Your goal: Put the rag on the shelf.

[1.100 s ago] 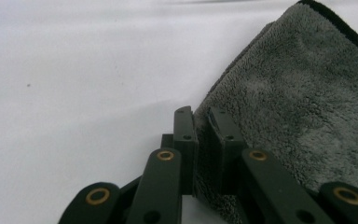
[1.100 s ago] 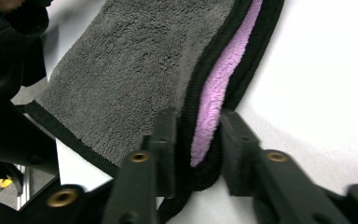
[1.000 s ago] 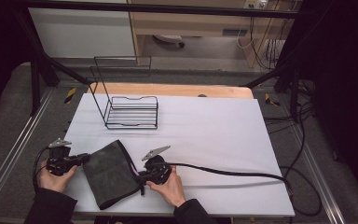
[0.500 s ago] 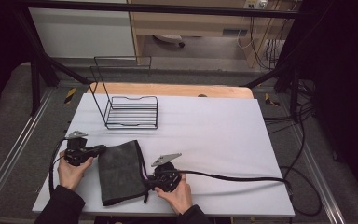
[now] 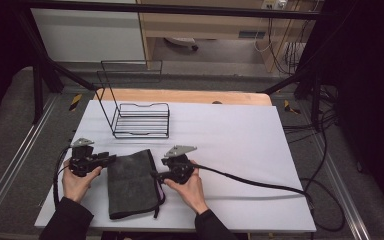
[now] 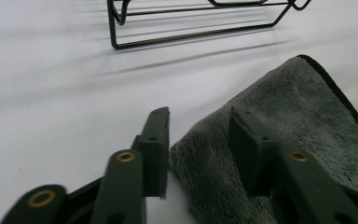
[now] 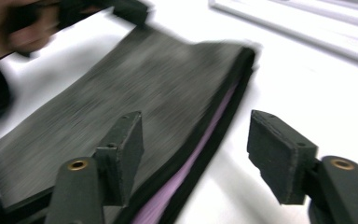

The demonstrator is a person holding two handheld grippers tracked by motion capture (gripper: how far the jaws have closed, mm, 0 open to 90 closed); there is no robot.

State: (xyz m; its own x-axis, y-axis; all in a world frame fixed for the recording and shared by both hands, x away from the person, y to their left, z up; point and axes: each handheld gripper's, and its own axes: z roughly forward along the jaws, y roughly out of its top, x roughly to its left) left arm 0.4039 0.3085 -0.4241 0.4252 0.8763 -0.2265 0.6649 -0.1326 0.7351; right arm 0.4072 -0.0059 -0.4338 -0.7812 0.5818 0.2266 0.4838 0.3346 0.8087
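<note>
Item: folded grey towel (image 5: 131, 184), flat at table's (image 5: 240, 150) 7 o'clock, wire rack (image 5: 141, 119) at 11. My left gripper (image 6: 198, 140) gapes astride its corner; right gripper (image 7: 198, 154) wide over the folded edge (purple lining showing). Probably mid-fold; next, both close squarely.

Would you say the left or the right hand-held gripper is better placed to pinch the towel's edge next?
Probably the right hand-held gripper: its open jaws straddle the grey towel's dark-trimmed edge. The left hand-held gripper is also open at a corner.

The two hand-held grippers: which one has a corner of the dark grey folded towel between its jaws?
The left gripper: the dark grey folded towel has its corner between its open jaws. The right gripper straddles the towel's long edge instead.
</note>
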